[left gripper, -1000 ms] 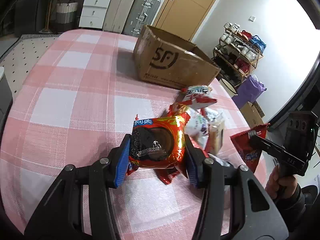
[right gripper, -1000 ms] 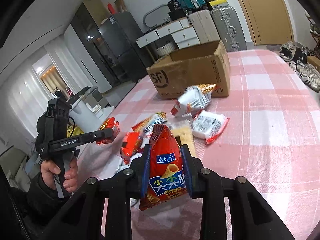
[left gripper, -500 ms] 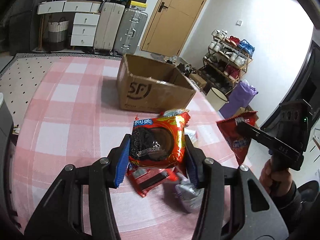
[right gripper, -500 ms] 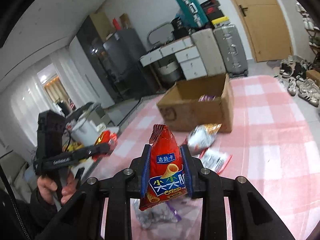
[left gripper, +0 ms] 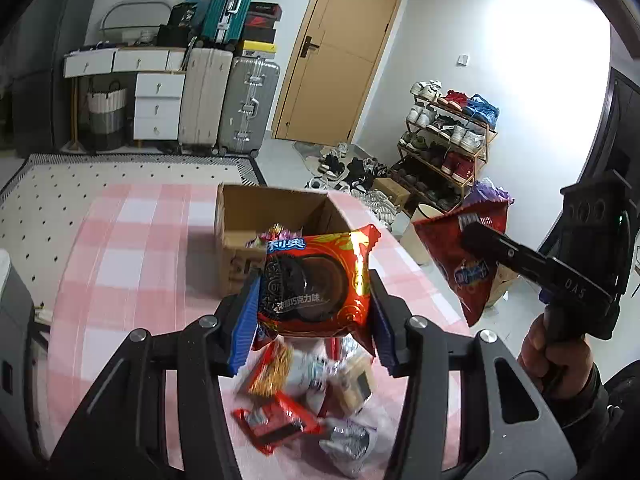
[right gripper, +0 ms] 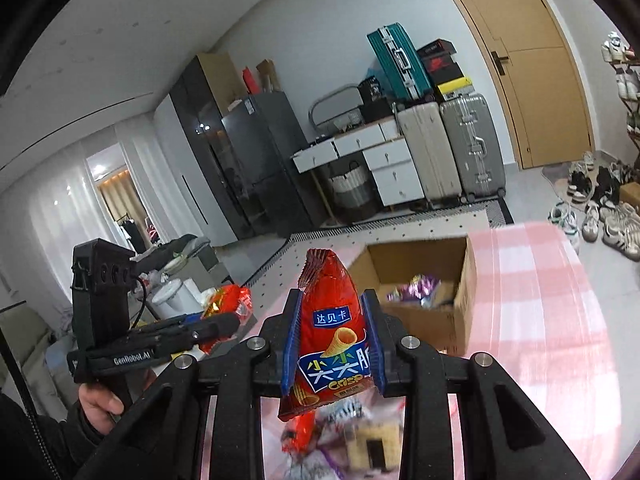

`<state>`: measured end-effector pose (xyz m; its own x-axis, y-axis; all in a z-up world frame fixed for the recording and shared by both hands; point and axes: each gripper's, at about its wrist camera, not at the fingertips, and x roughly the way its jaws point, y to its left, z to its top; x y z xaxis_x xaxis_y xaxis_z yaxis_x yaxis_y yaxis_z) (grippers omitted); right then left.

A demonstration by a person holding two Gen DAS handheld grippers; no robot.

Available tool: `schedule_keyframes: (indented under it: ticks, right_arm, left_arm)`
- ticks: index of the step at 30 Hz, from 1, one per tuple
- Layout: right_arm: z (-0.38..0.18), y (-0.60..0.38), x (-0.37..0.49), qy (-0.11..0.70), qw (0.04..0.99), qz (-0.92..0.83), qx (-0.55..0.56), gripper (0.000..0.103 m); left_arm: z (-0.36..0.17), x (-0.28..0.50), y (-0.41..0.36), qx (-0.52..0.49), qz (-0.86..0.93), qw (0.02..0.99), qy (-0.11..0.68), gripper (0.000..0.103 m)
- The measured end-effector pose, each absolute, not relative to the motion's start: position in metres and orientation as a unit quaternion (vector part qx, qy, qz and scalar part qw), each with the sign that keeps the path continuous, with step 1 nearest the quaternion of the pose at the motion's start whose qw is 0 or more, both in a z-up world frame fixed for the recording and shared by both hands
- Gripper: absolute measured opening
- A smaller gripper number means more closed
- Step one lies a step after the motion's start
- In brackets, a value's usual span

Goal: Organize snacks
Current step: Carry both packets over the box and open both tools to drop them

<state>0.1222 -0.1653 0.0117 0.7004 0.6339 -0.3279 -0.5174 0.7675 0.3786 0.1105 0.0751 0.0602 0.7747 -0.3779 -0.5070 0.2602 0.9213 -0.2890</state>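
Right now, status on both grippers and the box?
Left gripper shut on Oreo packet. Right gripper shut on red cone-crisp bag. Cardboard box ahead, open, path clear.

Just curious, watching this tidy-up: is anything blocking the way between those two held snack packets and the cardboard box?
Nothing visible does. The chocolate cookie pack in the left gripper and the red crisp bag in the right gripper hang above the table, and the cardboard box ahead stands open-topped.
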Motion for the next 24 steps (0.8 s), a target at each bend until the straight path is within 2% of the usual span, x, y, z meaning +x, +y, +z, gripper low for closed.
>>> schedule_keyframes:
  ticks: [12,24]
  right_arm:
    - [0.054,-0.153,0.170,0.216,0.916,0.315,0.124,0.029]
    - [0.057,-0.140,0.248,0.249,0.915,0.296,0.114,0.029]
  left_arm:
    - [0.113,0.165,0.048,-0.080,-0.166,0.943,0.277,0.047]
    - [0.113,0.265,0.043,-0.089,-0.151,0.934,0.311,0.047]
